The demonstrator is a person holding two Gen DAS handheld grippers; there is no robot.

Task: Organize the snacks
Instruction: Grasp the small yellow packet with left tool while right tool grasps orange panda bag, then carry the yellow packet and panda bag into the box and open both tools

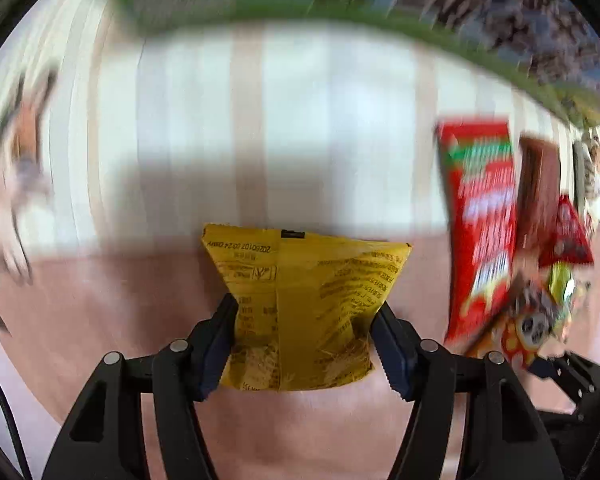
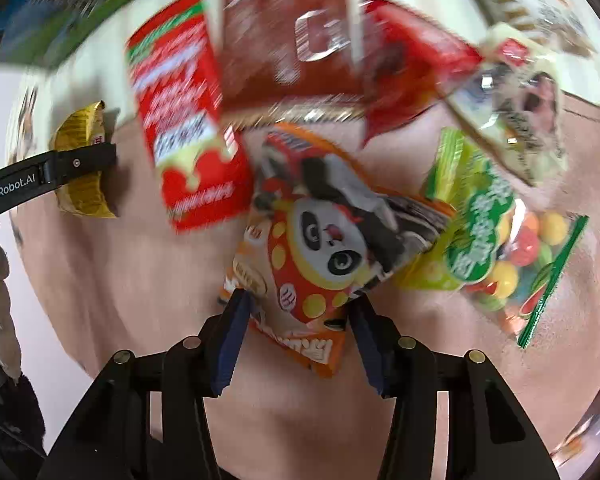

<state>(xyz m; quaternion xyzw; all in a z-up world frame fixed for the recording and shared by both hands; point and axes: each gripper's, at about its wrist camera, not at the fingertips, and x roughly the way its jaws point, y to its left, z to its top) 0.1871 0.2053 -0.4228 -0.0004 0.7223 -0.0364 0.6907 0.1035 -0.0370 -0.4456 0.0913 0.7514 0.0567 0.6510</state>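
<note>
step: both hands carrying snacks | left gripper fingers clamped on yellow packet, at 6 o'clock | right gripper fingers clamped on panda packet, at 6 o'clock | next: likely set each down by the red box at 11 o'clock

A smooth pinkish-tan tabletop fills the lower half of the left wrist frame. Beyond it, across the middle, runs a blurred cream-white surface with pale vertical stripes. A soft grey shadow crosses its lower part.
</note>
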